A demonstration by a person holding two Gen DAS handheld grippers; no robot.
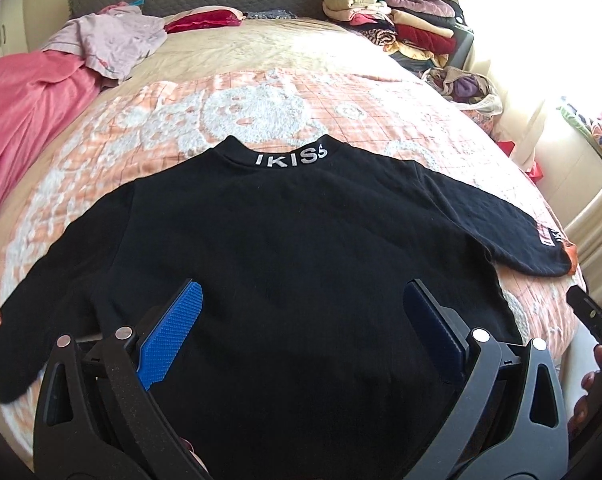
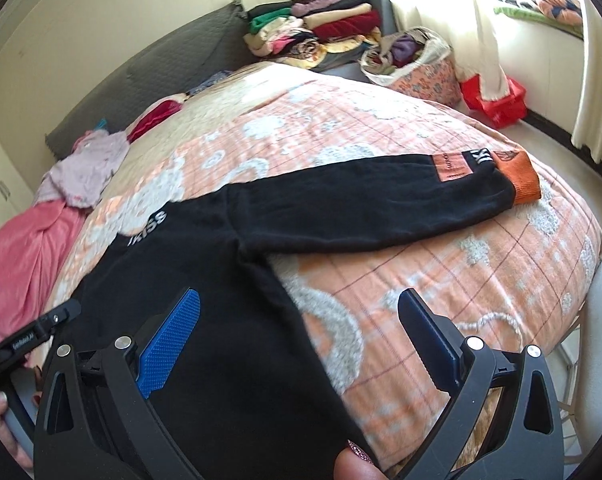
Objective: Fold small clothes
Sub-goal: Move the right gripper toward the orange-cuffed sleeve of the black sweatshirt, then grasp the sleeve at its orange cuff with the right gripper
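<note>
Black sweater [image 1: 285,240] lies flat on the bed's orange patterned blanket [image 1: 261,100], collar away from the cameras, both sleeves spread out to the sides. Right sleeve's orange cuff [image 2: 519,178] near blanket edge. Left claw [image 1: 301,320] spread apart above sweater body, holding nothing. Right claw [image 2: 301,324] spread apart over sweater's right side, empty.

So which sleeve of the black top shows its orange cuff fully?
The right-hand sleeve: its orange cuff lies fully visible; the other sleeve's is cut off.
</note>
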